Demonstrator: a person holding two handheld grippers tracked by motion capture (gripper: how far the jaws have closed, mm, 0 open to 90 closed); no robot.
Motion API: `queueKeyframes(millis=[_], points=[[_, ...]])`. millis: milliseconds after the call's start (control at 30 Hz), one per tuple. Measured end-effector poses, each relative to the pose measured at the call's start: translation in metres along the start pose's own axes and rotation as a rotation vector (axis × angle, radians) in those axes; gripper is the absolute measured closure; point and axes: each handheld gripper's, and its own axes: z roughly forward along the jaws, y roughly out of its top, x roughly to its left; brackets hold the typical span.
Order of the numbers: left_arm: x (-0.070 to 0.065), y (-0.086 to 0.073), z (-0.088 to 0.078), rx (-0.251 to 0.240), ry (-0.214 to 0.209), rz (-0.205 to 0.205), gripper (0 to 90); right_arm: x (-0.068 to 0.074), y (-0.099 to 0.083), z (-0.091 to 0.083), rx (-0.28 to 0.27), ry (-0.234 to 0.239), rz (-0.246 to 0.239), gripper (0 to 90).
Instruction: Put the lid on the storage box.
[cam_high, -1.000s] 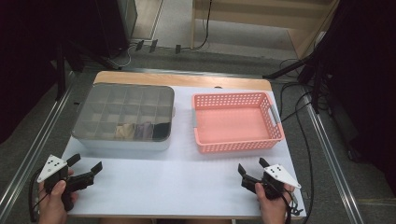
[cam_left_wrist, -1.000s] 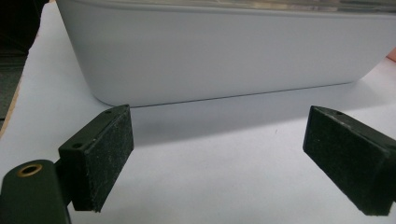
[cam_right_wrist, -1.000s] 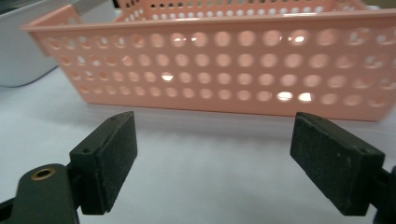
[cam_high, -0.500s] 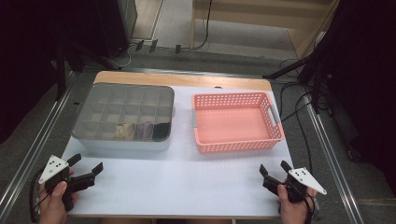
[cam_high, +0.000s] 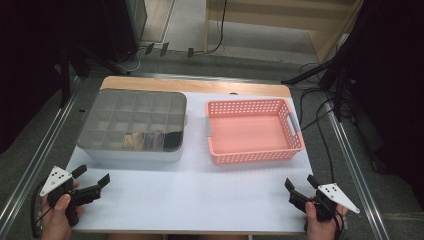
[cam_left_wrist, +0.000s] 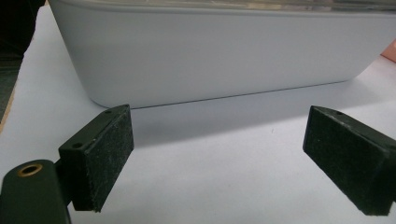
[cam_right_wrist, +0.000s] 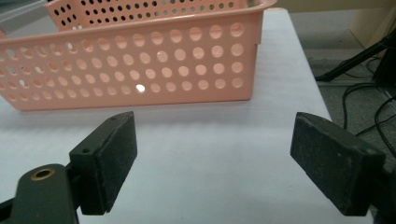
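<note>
A white compartment box (cam_high: 134, 126) with a clear lid sits at the left of the table; small items lie in its front compartments. A pink perforated basket (cam_high: 253, 130) stands empty to its right. My left gripper (cam_high: 91, 176) is held near the front left corner, open, nothing between its jaws. In the left gripper view (cam_left_wrist: 224, 161) the box wall (cam_left_wrist: 219, 51) stands close ahead. My right gripper (cam_high: 301, 183) is open and empty near the front right corner. The right gripper view (cam_right_wrist: 212, 163) faces the basket's front wall (cam_right_wrist: 135, 65).
The white table top (cam_high: 200, 195) lies bare between the two grippers. Metal rails (cam_high: 37, 155) run along both sides of the table. Cables (cam_high: 320, 120) and stand legs lie on the floor at the right and behind.
My right gripper has moved back and right toward the table's front right corner. The left gripper has drawn slightly back toward the front edge. Both have stayed open.
</note>
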Motion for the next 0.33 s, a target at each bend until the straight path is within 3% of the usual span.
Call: queueKeyframes(millis=[167,333], points=[[-0.0002,0.0001,0.0002,0.004,0.005,0.001,9.2,0.0010,-0.0008,-0.0002,-0.006,-0.004,-0.015,15.8],[-0.0002,0.0003,0.0006,0.009,0.008,0.004,9.2,-0.0002,-0.0008,-0.0006,-0.004,0.003,0.006,15.8]])
